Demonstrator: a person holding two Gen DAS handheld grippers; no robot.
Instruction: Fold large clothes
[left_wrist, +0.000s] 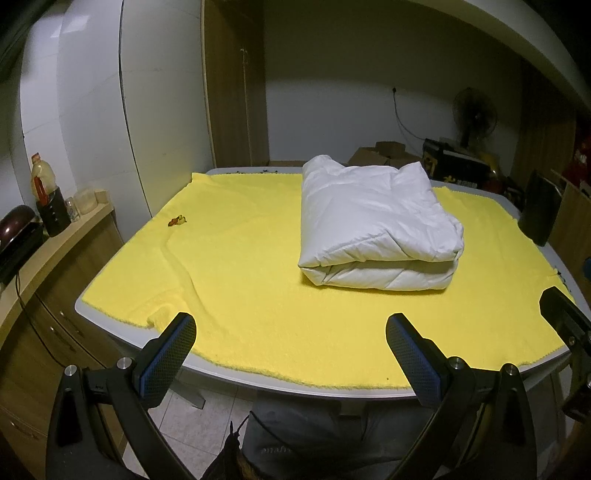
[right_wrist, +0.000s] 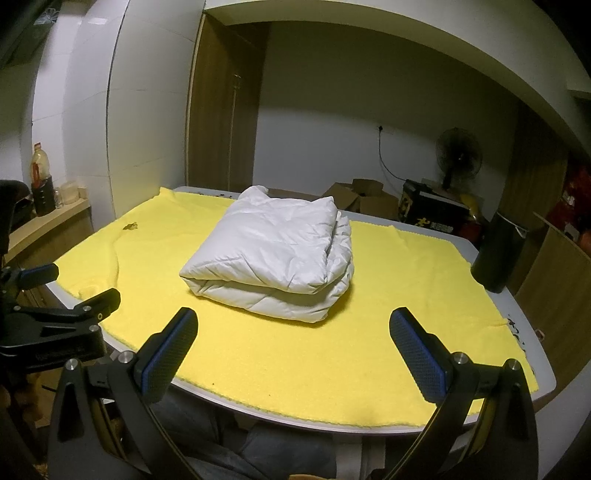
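— Standing by the near edge, what did you make of the grippers?

— Both were spread wide and held nothing. The left gripper (left_wrist: 291, 341) hung over the front rim of the table (left_wrist: 236, 373), its blue pads well apart; the right gripper (right_wrist: 293, 338) was the same, jaws splayed above the yellow cloth (right_wrist: 332, 354).

— And the garment?

— The white padded coat (left_wrist: 373, 225) lay already folded into a thick bundle on the cloth, toward the far side, apart from both grippers.

— Anything else?

— A small brownish scrap (left_wrist: 177, 220) sat near the cloth's left edge; I couldn't tell what it was. A dark cylinder (right_wrist: 496, 254) stood at the right edge, and a fan (right_wrist: 458, 155) stood behind.
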